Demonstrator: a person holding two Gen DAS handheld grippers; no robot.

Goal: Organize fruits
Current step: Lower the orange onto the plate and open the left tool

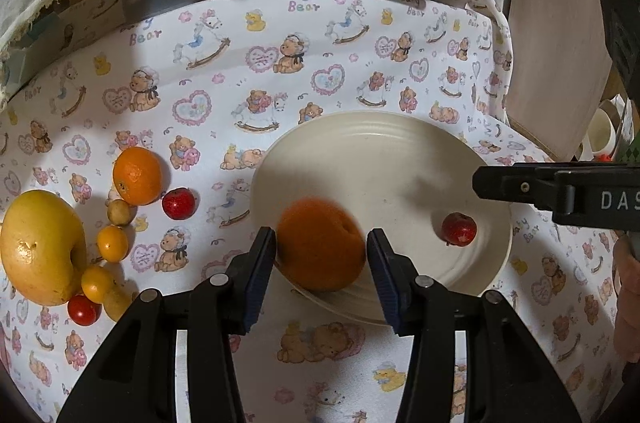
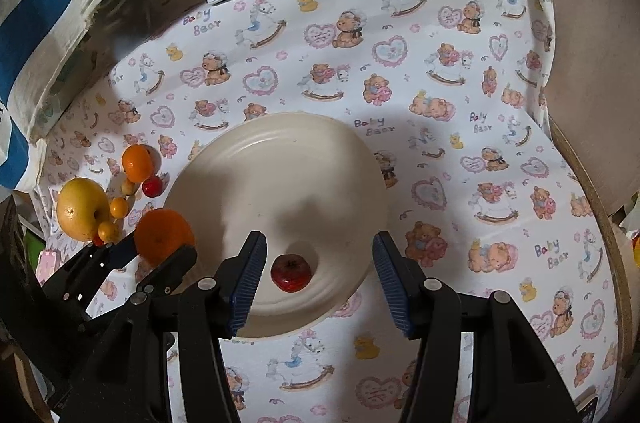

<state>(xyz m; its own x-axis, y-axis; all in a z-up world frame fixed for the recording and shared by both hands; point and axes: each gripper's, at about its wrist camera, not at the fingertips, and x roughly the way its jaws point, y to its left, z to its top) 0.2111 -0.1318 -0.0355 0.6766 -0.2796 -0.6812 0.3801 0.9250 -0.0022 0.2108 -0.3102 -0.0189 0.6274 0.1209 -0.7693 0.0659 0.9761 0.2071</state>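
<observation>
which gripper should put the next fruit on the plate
Left. The left gripper already holds an orange over the plate's near rim. The right gripper is open and empty above the small red fruit already lying in the plate.

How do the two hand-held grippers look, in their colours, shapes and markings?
Both the left gripper and the right gripper have black plastic bodies with silver pivot pins. Their fingers carry dark blue ribbed pads. White letters "DAS" show on the right gripper's side in the left wrist view.
</observation>
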